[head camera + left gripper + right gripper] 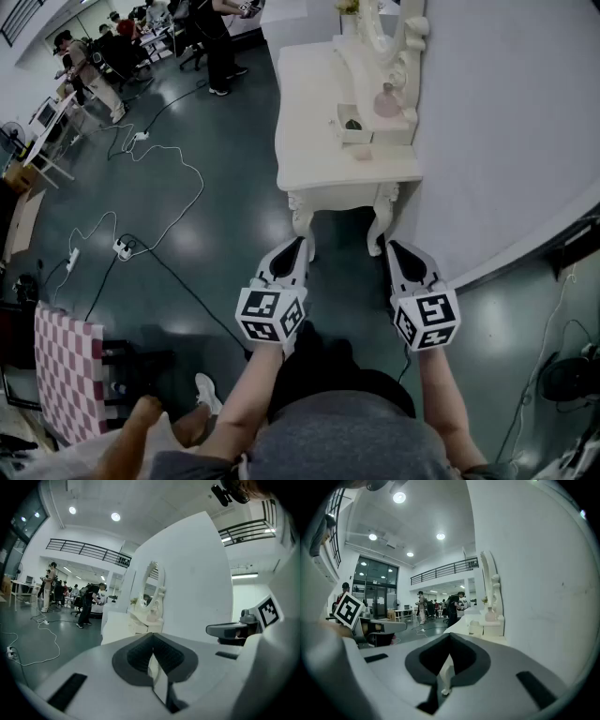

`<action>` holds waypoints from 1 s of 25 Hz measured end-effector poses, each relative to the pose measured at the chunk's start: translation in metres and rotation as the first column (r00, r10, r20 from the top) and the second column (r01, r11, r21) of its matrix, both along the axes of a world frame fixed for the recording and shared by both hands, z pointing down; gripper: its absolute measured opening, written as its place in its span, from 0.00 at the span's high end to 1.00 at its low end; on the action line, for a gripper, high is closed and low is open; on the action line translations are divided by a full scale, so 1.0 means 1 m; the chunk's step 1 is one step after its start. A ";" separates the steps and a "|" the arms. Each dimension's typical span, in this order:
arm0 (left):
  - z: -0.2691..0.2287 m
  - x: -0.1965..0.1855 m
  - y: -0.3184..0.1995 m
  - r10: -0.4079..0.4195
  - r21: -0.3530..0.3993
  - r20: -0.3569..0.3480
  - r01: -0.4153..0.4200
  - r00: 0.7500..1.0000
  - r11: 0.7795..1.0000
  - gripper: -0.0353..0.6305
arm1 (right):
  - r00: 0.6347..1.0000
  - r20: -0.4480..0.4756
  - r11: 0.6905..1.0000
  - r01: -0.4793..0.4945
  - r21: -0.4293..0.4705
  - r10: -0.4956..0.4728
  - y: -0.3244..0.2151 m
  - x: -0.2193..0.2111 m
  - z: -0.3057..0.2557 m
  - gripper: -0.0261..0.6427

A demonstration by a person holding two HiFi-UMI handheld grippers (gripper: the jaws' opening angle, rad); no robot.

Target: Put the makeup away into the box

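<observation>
White dressing table [314, 103] carries a small open box [339, 132] with a dark item inside and a pink bottle [387, 100] beside it. Left gripper [296, 246] and right gripper [395, 247], both closed and empty, hover well short of them.

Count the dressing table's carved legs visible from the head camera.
2. One leg stands under the dressing table's front left corner, the other leg under its front right corner, as the head view shows them. Any back legs are hidden beneath the top.
</observation>
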State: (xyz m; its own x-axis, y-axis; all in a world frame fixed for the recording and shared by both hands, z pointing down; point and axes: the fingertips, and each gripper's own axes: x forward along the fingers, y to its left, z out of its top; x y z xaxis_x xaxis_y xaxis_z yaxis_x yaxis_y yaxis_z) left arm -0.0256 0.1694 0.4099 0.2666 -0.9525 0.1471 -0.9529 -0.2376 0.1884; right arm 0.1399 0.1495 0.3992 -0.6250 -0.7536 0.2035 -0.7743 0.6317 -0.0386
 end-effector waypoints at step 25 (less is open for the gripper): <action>-0.001 0.004 0.009 -0.048 0.006 0.008 0.048 0.999 0.999 0.94 | 0.996 0.068 0.999 0.048 0.007 -0.049 0.001 0.008 -0.008 0.88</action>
State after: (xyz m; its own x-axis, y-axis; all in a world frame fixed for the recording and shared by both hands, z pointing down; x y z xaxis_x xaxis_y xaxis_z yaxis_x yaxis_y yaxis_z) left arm -0.0212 0.1780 0.4091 0.2196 -0.9650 0.1431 -0.9647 -0.1929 0.1795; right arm 0.1481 0.1504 0.3913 -0.6732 -0.7230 0.1550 -0.7383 0.6689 -0.0867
